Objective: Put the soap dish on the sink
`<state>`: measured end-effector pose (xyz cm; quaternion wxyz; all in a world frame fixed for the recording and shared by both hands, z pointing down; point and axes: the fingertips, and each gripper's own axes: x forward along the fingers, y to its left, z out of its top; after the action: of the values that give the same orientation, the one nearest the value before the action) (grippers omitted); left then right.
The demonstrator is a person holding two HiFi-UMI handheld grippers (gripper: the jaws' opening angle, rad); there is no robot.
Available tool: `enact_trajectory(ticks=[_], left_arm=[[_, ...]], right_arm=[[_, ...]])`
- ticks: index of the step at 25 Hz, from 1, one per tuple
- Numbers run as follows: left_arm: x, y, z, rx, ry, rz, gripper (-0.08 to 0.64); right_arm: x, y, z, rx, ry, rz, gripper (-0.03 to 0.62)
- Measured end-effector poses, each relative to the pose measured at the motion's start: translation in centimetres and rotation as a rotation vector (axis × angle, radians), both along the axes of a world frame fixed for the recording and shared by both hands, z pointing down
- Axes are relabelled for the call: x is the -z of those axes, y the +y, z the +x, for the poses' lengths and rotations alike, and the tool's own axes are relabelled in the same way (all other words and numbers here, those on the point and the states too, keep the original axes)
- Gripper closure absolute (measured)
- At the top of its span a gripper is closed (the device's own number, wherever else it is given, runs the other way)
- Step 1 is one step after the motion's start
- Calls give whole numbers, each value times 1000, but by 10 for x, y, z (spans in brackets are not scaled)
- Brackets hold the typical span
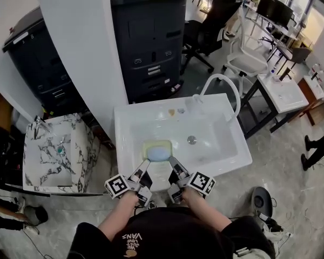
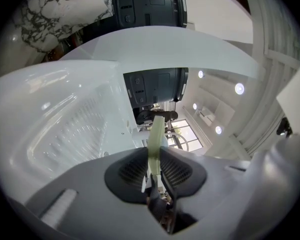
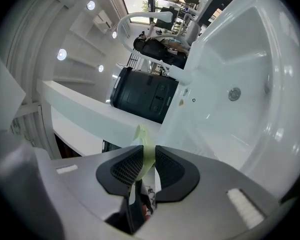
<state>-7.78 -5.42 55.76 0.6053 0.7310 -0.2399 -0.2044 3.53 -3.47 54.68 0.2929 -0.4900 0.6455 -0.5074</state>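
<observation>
In the head view a pale yellow-green soap dish (image 1: 156, 150) carrying a blue soap bar hangs over the front of the white sink (image 1: 232, 158). Both grippers hold its near edge. My left gripper (image 1: 146, 167) is shut on the near left corner and my right gripper (image 1: 173, 164) on the near right corner. The left gripper view has the black pads (image 2: 132, 170) clamped on the dish's thin green rim (image 2: 155, 136). Likewise, the right gripper view shows the pads (image 3: 126, 169) pinching the rim (image 3: 144, 143). Whether the dish touches the basin I cannot tell.
A white arched faucet (image 1: 222, 83) stands at the sink's back right, and the drain (image 1: 191, 140) lies in the basin. A marble-patterned sink (image 1: 78, 155) sits to the left. A white pillar (image 1: 81, 42) and dark cabinets (image 1: 151, 42) stand behind.
</observation>
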Motion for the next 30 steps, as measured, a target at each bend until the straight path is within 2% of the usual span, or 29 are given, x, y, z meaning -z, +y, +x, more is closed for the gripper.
enact_trajectory(ticks=[19,30], left_arm=[[-9,-69,42,96,0,-32,437],[-26,-103,49,113,-1,-33,437]], right_arm=[[-6,-79,43,94,18,-37,517],[-27,-116,49,136,22,-68,517]])
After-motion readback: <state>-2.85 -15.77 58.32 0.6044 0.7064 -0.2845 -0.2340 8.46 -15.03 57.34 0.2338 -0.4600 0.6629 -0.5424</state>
